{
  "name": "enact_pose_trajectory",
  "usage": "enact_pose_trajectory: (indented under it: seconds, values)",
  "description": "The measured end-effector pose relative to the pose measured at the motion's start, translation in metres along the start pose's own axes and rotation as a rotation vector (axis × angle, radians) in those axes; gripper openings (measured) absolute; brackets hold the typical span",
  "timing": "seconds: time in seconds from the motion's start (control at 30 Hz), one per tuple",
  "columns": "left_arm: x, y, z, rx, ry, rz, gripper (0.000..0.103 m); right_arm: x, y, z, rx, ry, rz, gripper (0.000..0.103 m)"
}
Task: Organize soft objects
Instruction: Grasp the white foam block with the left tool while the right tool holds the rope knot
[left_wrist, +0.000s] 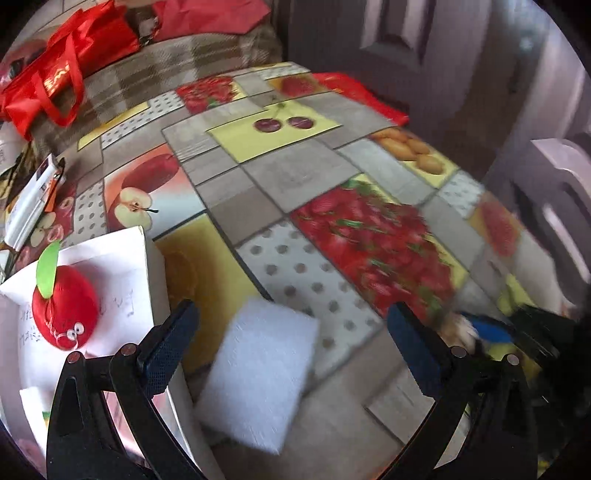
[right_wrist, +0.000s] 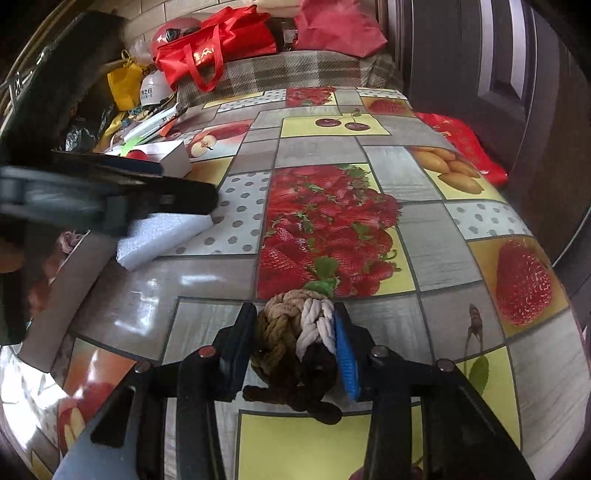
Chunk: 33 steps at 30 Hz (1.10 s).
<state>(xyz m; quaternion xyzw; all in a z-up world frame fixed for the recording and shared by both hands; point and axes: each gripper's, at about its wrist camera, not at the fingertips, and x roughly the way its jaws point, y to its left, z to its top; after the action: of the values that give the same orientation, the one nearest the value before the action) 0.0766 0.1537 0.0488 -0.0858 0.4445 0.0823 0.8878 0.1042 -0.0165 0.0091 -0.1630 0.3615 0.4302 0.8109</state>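
Right gripper (right_wrist: 295, 343) is clamped on a knotted rope ball (right_wrist: 295, 332), its two pads pressing the ball's sides just above the fruit-print tablecloth (right_wrist: 369, 147). No other frame is there to compare. The ball is woven from thick cord in bands of tan, olive-brown, white and dark brown, and a loose dark-brown end sticks out beneath it toward the camera. It sits at the near edge of the table, below the large strawberry panel.

Left gripper (left_wrist: 291, 343) hangs with its jaws spread wide and nothing between the pads. Below it lies a white foam block (left_wrist: 258, 373), flat on the cloth, rectangular with a faintly ribbed surface; the picture is blurred, so whether the fingers touch it cannot be told. Just left of the block stands a white cardboard box (left_wrist: 147, 280), and inside it rests a red plush apple (left_wrist: 64, 314) with a green felt leaf and a small stitched face with googly eyes.

Beyond the far edge of the table, a red tote bag (left_wrist: 62, 77) lies on a plaid-covered surface.
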Motion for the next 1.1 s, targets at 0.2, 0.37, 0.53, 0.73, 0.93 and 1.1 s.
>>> enact_pose_trajectory:
  seconds: [0.2, 0.37, 0.53, 0.73, 0.93, 1.1]
  values:
    - [0.031, 0.003, 0.001, -0.039, 0.086, 0.067, 0.102, 0.0, -0.008, 0.0, 0.041, -0.009, 0.048, 0.041]
    - [0.026, -0.03, -0.021, 0.079, 0.167, -0.002, 0.101, -0.001, -0.009, -0.001, 0.051, -0.012, 0.064, 0.042]
    - [0.006, -0.028, -0.034, 0.034, 0.128, -0.03, 0.101, -0.003, -0.009, -0.002, 0.057, -0.014, 0.04, 0.042]
    - [-0.002, -0.026, -0.052, 0.074, 0.147, 0.016, 0.101, -0.024, -0.025, -0.012, 0.038, -0.009, -0.002, 0.042]
    - [0.001, -0.047, -0.054, 0.181, 0.149, 0.067, 0.053, -0.04, -0.042, -0.025, 0.103, -0.043, 0.022, 0.041]
    - [-0.012, -0.061, -0.062, 0.235, 0.084, 0.096, 0.053, -0.059, -0.041, -0.025, 0.128, -0.128, 0.017, 0.041]
